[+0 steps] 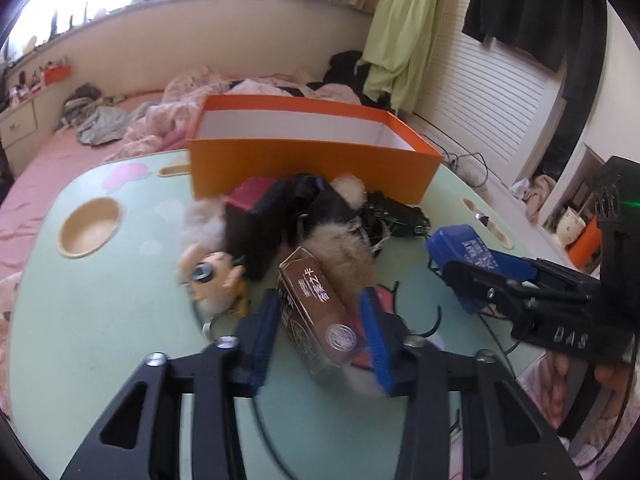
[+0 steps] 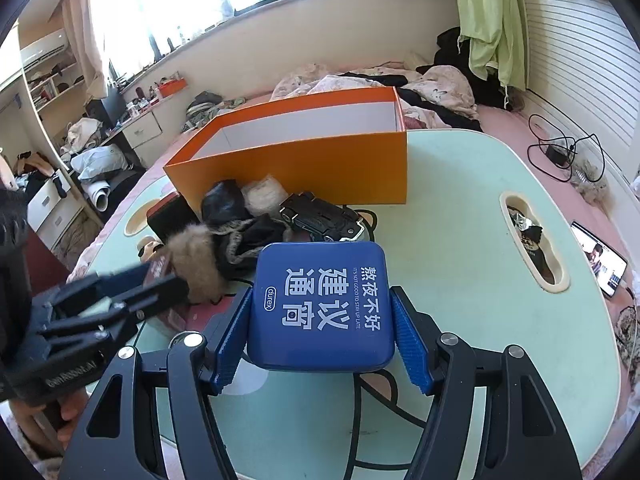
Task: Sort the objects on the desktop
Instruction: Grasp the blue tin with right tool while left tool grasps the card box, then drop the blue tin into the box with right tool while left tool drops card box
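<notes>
Green table (image 2: pixel 460 208) bears orange box (image 2: pixel 304 168), toy car (image 2: pixel 320 216).

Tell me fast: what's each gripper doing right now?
Left gripper: closed on the brown carton.
Right gripper: closed on the blue tin.

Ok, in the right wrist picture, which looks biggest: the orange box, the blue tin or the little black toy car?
1. Orange box, clearly biggest.
2. Blue tin; it looks large partly because it sits close to the camera, in the right gripper.
3. Black toy car, smallest.
</notes>
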`<state>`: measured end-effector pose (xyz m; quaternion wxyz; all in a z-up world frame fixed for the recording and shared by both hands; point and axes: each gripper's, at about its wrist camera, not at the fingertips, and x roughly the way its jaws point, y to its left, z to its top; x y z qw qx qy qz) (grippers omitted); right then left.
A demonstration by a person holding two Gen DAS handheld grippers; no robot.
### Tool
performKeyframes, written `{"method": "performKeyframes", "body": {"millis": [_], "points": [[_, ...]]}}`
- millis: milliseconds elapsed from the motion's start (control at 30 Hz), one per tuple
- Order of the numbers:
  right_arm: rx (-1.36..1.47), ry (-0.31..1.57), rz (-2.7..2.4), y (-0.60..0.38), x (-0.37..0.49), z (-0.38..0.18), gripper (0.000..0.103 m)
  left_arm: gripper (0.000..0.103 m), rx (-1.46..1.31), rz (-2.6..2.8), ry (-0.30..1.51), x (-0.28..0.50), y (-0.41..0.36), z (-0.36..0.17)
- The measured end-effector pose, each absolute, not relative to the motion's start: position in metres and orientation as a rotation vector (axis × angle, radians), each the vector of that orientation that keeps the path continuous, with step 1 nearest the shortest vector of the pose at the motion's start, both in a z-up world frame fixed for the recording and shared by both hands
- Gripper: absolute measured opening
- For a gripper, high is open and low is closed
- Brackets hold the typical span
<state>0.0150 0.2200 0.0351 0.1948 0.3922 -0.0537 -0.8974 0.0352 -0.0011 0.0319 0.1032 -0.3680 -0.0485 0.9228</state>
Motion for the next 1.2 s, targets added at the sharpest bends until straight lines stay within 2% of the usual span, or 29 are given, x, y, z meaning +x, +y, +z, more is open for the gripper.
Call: {"method": "performKeyframes", "body": {"millis": [33,333,533,800,1000,1100,1167,1200], "points": [[1.101,-0.156,-2.515,0.22,0.015,0.035,0.067,0.018,-1.067,2.744,-0.119,0.04,-0.004,0.033],[1.071,-0.142,-2.523,0.222,0.016,0.039,0.067,0.017,-0.961,2.747,-0.042,0.07,-0.012,0.039],[0.972,-0.08,-2.535,0.219,0.023,0.063,0.067,0.017,-0.816,2.799,-0.119,0.077,-0.032,0.08],[0.856,-0.015,-2.562,0.198,-0.029,0.11,0.067,0.017,-0.72,2.805,-0.15,-0.003,-0.032,0.128],[1.016,-0.062,-2.538,0.174,-0.11,0.103,0.067,0.017,-0.927,2.783,-0.211,-0.09,-0.033,0.106],[1.092,-0.003,-2.55,0.158,-0.136,0.083,0.067,0.018,-0.984,2.799,-0.204,-0.108,-0.032,0.092],[1.129,0.033,-2.55,0.15,-0.145,0.072,0.067,0.023,-0.986,2.818,-0.202,-0.111,-0.034,0.084],[1.141,0.034,-2.55,0.148,-0.148,0.067,0.067,0.039,-0.981,2.817,-0.199,-0.11,-0.033,0.082]]}}
